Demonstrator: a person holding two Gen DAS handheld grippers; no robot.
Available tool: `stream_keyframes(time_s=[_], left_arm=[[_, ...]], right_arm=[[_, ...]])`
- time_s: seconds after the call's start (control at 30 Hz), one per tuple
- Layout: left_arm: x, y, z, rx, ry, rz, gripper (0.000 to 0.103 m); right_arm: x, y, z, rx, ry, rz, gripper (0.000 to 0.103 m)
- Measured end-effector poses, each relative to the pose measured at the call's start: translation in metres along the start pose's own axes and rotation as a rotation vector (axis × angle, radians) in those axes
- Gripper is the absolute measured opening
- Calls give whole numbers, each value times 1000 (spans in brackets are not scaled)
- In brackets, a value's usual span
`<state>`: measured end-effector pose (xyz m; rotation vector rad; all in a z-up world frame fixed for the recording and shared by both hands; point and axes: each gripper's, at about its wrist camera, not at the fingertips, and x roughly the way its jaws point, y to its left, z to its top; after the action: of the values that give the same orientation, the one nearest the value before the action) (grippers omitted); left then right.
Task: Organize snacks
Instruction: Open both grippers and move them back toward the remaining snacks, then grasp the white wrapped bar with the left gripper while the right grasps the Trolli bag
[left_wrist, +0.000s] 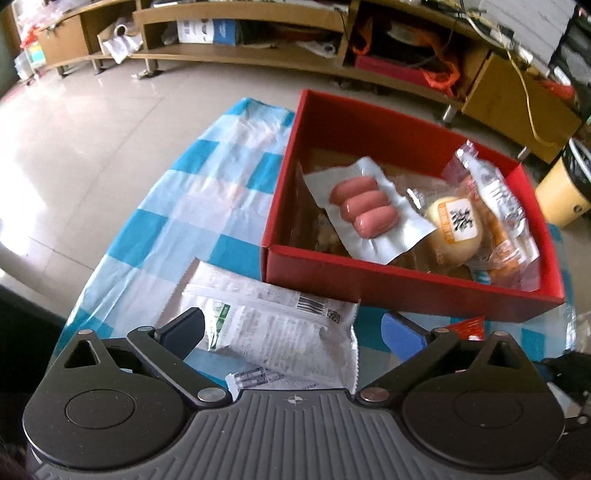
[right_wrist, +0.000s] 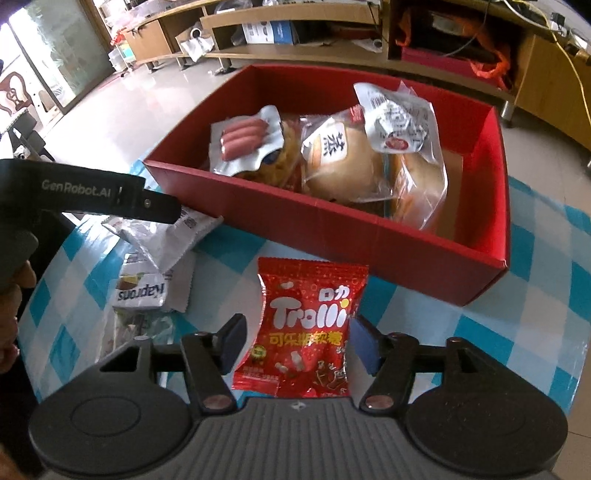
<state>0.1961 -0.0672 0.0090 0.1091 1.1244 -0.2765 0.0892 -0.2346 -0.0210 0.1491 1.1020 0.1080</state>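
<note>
A red box stands on the blue-checked tablecloth and holds a sausage pack, wrapped buns and other packets. My left gripper is open, its fingers on either side of a white snack packet lying in front of the box. My right gripper is open around a red Trolli candy bag lying on the cloth. The left gripper's body shows at the left of the right wrist view, above the white packet.
A small Kaprons packet lies left of the candy bag. The table's edge curves along the left, with tiled floor beyond. Low wooden shelves with clutter stand at the back. A yellow bin stands at the right.
</note>
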Motion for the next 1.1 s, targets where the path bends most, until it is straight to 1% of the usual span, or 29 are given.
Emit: stream_keyframes(time_s=[0.1, 0.23, 0.3, 0.4, 0.47, 0.53, 0.6, 0.67, 0.7, 0.73, 0.77, 0.83, 0.93, 1.03, 1.1], left_arm=[[13, -7, 1, 39, 13, 48, 103], [31, -13, 1, 64, 53, 67, 103], [38, -16, -1, 81, 61, 96, 103], [41, -19, -3, 104, 68, 117, 99], [41, -19, -4, 106, 77, 120, 94], [40, -20, -7, 117, 75, 124, 92], [39, -21, -9, 128, 74, 130, 91], [37, -24, -9, 134, 70, 134, 86], [35, -24, -8, 136, 63, 135, 83], [31, -25, -8, 138, 53, 137, 76], [27, -25, -8, 141, 39, 135, 71], [23, -26, -8, 150, 29, 128, 67], [18, -27, -11, 161, 27, 112, 65], [7, -26, -15, 161, 26, 66, 63], [-4, -26, -19, 172, 22, 18, 63]], right_arm=[[5, -3, 1, 9, 14, -6, 67], [15, -5, 1, 18, 38, 5, 70], [20, -5, 2, 16, 50, 4, 70], [26, -4, 3, 10, 60, -1, 72], [30, -3, 4, 2, 57, -14, 76], [33, -1, 5, -15, 56, -24, 82], [35, 2, 4, -37, 53, -29, 84], [36, 4, 3, -55, 50, -36, 84], [36, 4, 3, -57, 49, -34, 83], [35, 3, 3, -59, 50, -32, 79], [34, 2, 2, -62, 49, -33, 78], [31, -1, 0, -72, 43, -32, 69], [28, -1, -2, -89, 34, -57, 61], [24, 2, -7, -122, 40, -61, 56], [19, 3, -14, -125, 53, -52, 55]])
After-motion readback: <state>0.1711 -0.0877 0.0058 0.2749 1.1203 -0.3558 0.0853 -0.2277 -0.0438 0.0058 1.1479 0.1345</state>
